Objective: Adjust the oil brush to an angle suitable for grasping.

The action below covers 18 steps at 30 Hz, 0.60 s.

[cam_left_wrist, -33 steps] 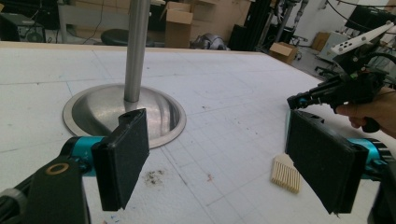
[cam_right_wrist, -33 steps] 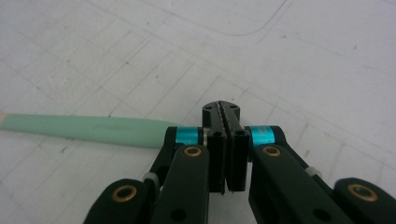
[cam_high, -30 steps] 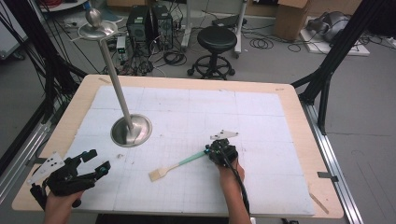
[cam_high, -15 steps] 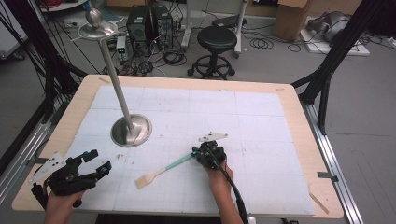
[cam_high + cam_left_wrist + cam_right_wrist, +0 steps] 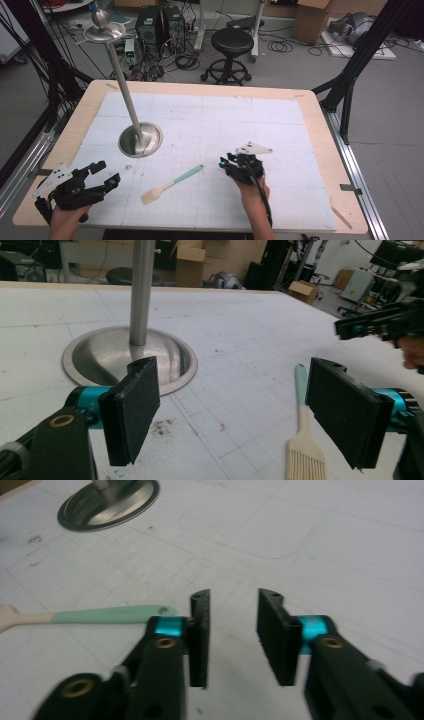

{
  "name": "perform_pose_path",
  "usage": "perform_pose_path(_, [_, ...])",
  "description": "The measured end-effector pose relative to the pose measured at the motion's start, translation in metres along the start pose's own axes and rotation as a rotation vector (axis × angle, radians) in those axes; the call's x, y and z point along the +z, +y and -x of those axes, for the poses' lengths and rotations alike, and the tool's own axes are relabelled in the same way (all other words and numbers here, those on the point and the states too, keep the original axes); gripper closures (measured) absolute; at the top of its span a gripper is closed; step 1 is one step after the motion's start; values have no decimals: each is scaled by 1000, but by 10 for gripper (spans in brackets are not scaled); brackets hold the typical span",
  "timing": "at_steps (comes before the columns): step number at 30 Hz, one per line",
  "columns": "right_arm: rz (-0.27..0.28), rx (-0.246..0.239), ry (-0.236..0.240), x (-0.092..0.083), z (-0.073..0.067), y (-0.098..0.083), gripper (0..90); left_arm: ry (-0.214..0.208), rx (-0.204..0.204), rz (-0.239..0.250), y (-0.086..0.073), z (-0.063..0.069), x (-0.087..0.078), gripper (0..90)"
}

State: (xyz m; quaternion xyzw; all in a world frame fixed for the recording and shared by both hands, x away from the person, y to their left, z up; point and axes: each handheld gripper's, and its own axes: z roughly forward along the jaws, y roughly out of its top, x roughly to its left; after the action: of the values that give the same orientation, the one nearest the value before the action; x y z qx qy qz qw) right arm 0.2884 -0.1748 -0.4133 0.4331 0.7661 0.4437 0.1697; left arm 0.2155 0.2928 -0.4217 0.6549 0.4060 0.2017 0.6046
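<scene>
High view gives me the whole table, a pale wooden top under a white gridded mat. My right gripper sits at the near middle of the mat, its jaws parted with nothing between them; they have just been opening, and the brush they let go lies flat on the mat just to its left, apart from the jaw tips. The brush runs on a diagonal, mint green handle toward my right gripper, cream bristle end nearer my left gripper. In the right gripper view I see the handle lying beside the left-hand jaw, clear of the gap. My left gripper rests near the table's near left corner, jaws spread wide and holding nothing. In the left gripper view the brush lies on the mat just inside the right-hand jaw, bristles toward the camera, and I cannot tell whether it touches that pad. Behind it stands the metal stand, a round dished base with a tall slanted pole, well apart from both grippers.
</scene>
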Motion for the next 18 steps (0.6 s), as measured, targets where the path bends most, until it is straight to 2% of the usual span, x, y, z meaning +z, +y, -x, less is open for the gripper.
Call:
perform_pose_path(3, [69,11,-19,-26,12,-9,451,-4,0,-6,0,-1,0,222])
perform_pose_path(5, [108,13,-41,-44,19,-15,431,-20,-3,-6,0,-1,0,225])
perform_pose_path(7, [139,7,-82,-59,23,-22,360,-45,1,-7,0,-1,0,254])
perform_pose_path(10, [179,-14,-119,-79,29,-30,257,-58,6,-13,0,0,1,254])
perform_pose_path(14, [237,-45,-155,-103,32,-39,253,-80,14,-30,0,4,2,261])
perform_pose_path(16, [269,-34,-152,-111,33,-43,244,-77,19,-33,1,7,3,247])
perform_pose_path(18, [285,-34,-143,-116,33,-45,193,-73,28,-27,2,9,3,204])
